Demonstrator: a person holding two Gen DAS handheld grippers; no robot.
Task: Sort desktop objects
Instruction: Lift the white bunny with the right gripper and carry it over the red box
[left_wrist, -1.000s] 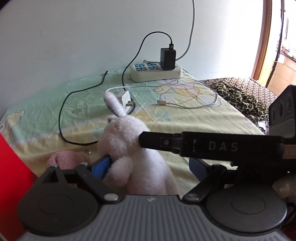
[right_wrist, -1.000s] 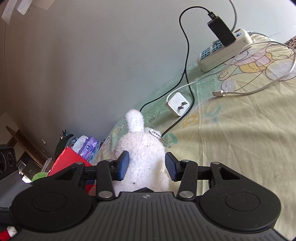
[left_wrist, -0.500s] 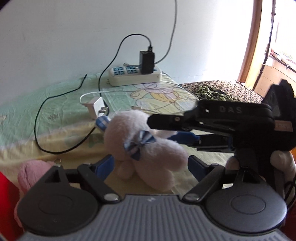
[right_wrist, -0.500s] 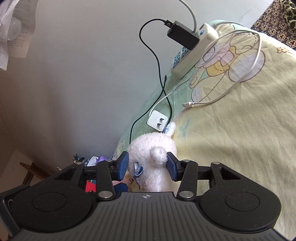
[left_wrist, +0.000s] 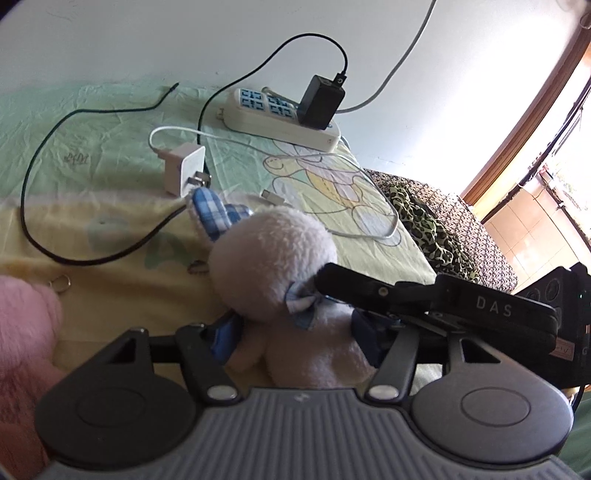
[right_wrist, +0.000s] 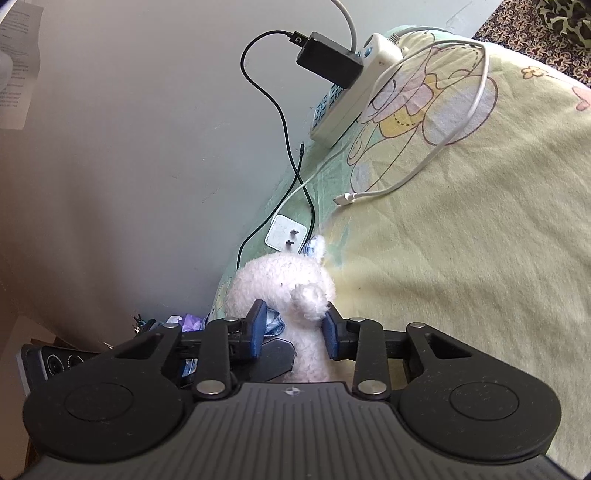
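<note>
The right tool (right_wrist: 293, 334) is clamped on the body of the white plush rabbit (right_wrist: 284, 286). The left tool (left_wrist: 291, 338) has its blue pads on both sides of the same rabbit, touching it. The rabbit lies over the yellow-green bedsheet (left_wrist: 110, 236), near a white charger (left_wrist: 184, 168) and a power strip (left_wrist: 280, 120).

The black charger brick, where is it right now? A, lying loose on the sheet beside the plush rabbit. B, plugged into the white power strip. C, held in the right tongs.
B: the black charger brick stands plugged into the white power strip by the wall, apart from the plush rabbit.
</note>
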